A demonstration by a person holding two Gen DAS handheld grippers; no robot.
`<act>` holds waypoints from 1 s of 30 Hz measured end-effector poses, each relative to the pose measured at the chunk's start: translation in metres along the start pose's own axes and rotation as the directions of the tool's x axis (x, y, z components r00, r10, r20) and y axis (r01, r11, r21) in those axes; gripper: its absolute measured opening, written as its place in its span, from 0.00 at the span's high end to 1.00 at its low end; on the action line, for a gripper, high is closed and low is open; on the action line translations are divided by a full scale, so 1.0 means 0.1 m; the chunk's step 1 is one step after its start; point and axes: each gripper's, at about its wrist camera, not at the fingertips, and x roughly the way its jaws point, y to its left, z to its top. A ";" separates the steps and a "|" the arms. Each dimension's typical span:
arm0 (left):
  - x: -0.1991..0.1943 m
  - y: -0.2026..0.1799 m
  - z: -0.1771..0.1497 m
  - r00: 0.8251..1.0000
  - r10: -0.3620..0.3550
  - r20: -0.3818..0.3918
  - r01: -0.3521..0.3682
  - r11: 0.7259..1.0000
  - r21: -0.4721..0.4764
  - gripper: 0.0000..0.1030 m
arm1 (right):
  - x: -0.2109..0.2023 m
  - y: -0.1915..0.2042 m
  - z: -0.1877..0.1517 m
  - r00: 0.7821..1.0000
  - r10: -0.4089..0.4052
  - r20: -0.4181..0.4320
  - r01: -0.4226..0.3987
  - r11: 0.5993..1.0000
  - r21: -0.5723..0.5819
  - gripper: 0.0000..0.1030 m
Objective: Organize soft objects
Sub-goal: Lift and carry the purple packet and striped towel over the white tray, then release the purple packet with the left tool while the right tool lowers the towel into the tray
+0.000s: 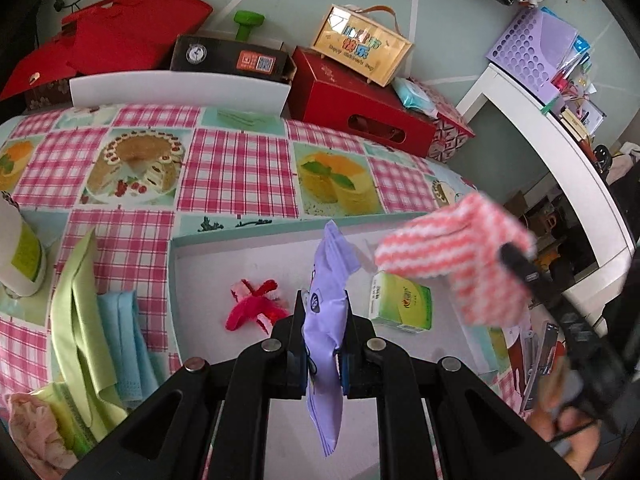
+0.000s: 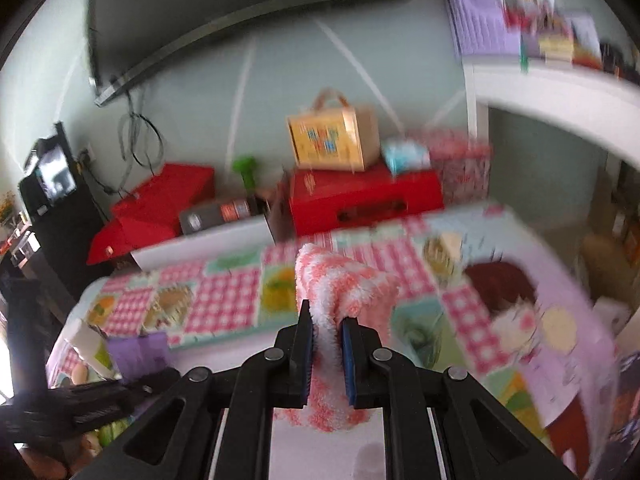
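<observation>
My left gripper (image 1: 322, 312) is shut on a lilac cloth (image 1: 325, 344) that hangs between its pads, above a shallow white tray (image 1: 420, 248). In the tray lie a red and pink fuzzy item (image 1: 256, 308) and a green tissue pack (image 1: 402, 306). My right gripper (image 2: 326, 330) is shut on a pink-and-white striped fluffy cloth (image 2: 340, 280), which droops below the pads. That same striped cloth (image 1: 460, 256) shows at the right of the left wrist view, over the tray's right side, with the right gripper's finger (image 1: 520, 266) on it. The right wrist view is blurred.
A green cloth (image 1: 78, 308) and a light blue cloth (image 1: 128, 340) lie folded left of the tray on the pink checked tablecloth (image 1: 236, 176). A white cup (image 1: 20, 252) stands at far left. Red boxes (image 1: 360, 120) and a yellow case (image 1: 360, 46) line the back. A white shelf (image 1: 560, 148) stands right.
</observation>
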 end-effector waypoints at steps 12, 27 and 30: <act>0.29 0.10 -0.03 0.995 -0.066 -0.074 0.062 0.997 -0.055 0.89 | 0.48 -0.12 -0.25 0.973 -0.096 -0.210 0.093 0.995 -0.024 0.87; 0.39 0.30 -0.04 0.990 -0.075 -0.122 0.058 0.989 -0.137 0.85 | 0.62 -0.16 -0.39 0.924 -0.182 -0.337 0.163 0.983 -0.083 0.87; 0.41 0.36 -0.04 0.989 -0.032 -0.141 0.012 0.990 -0.140 0.83 | 0.63 -0.15 -0.39 0.920 -0.178 -0.350 0.158 0.984 -0.087 0.86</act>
